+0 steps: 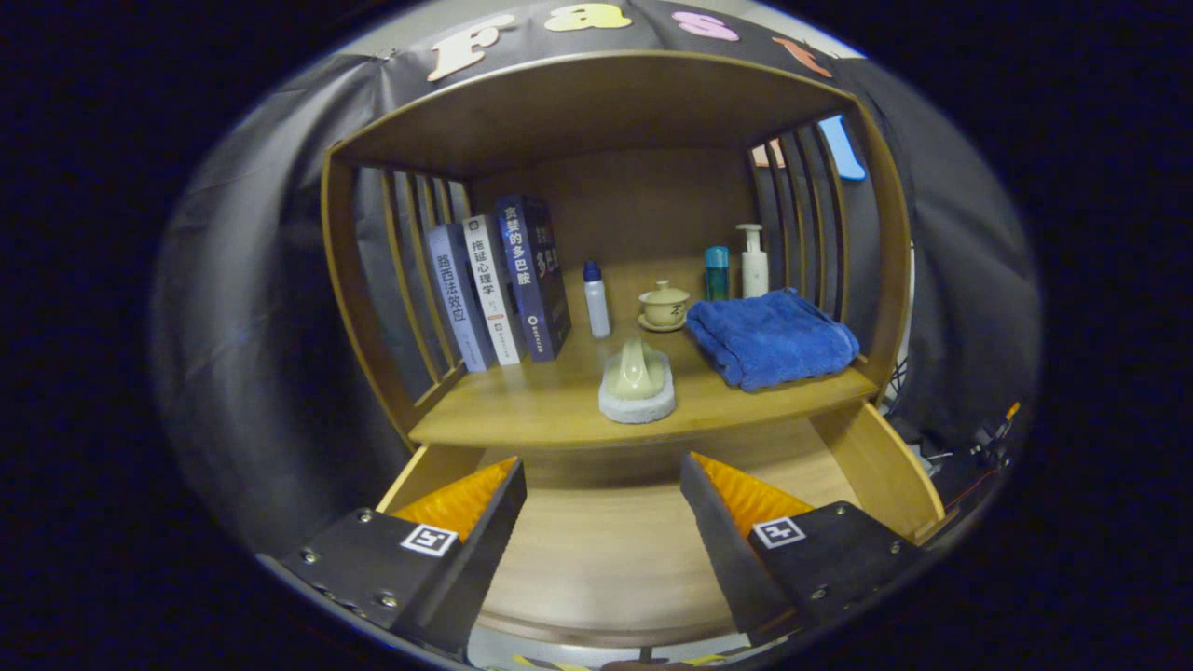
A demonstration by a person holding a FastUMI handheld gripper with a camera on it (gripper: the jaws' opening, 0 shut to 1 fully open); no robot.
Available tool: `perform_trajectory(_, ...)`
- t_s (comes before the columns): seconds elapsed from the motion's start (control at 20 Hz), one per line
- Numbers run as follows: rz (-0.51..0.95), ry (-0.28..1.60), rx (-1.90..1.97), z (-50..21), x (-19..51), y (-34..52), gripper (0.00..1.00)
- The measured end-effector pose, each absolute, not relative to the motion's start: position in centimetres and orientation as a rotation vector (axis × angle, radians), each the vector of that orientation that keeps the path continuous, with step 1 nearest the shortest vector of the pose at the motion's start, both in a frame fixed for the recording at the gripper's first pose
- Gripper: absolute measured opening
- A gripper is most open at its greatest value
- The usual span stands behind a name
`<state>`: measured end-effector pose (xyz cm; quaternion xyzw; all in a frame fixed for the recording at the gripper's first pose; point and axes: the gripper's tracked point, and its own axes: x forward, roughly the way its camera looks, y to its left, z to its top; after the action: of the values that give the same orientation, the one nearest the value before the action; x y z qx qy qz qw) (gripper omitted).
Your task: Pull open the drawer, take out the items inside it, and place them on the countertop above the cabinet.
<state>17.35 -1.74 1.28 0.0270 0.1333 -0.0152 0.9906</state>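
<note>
Because the drawer already stands pulled out toward the near side, the gripper hangs over its open tray with the jaws spread wide and nothing between them. What shows of the drawer floor between and beyond the fingers is bare wood; the nearest strip lies hidden under the fingers, so I cannot tell if anything remains there.

The relation that matters is height and depth. The countertop sits above and just beyond the fingertips, with its front edge running left to right across the fingers' line. Any carry goes up and away, over that edge.

A pale green piece on a white pad rests at the countertop's near edge, almost dead ahead of the gap between the jaws, its long axis running near to far. It looks like a thing from the drawer, though that is a judgement.

To its right lies a folded blue towel. Farther back stand a lidded cup, a white bottle, a teal bottle and a pump bottle.

At the far left lean 3 books; their spines carry printed titles, which I leave unread. Each finger bears 1 square marker.
</note>
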Motion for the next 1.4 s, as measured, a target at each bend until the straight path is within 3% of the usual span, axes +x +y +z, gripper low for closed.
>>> perform_trajectory(0.7,0.059,0.104,-0.142,-3.6,5.2,-0.3,0.97)
perform_trajectory(1.2,0.012,0.134,-0.126,-13.5,4.5,-1.6,0.97)
perform_trajectory(1.4,-0.049,0.146,-0.028,-13.8,5.9,-2.5,0.97)
